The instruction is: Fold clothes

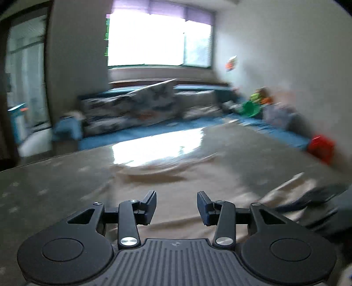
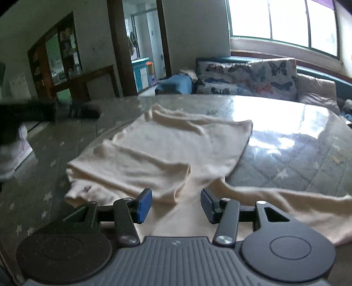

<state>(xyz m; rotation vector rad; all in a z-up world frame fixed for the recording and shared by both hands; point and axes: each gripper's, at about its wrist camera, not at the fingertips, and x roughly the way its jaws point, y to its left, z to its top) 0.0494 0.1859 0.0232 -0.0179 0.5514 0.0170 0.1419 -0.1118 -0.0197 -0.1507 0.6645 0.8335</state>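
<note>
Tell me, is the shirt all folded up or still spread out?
Partly folded. The shirt has one sleeve laid over its body, but the other sleeve lies stretched out on the table.

Cream garment (image 2: 176, 151) lies partly folded, one sleeve spread right, on table.

Spread on table (image 2: 297, 158): shirt (image 2: 176, 149), one sleeve folded over its body at near left, another sleeve trailing off to near right. Right tongs (image 2: 176, 205) just above shirt's near edge, jaws apart, nothing between. Left tongs (image 1: 176, 208) over same cloth (image 1: 176, 182), jaws apart, nothing between; left view blurred. Left tongs also at far left of right view (image 2: 26, 114), beyond shirt's left side. Behind table: sofa with butterfly cushions (image 2: 248, 77), window (image 2: 283, 19) above it. Doorway (image 2: 143, 46) left of sofa. Toys (image 1: 255, 103) against right wall.
</note>
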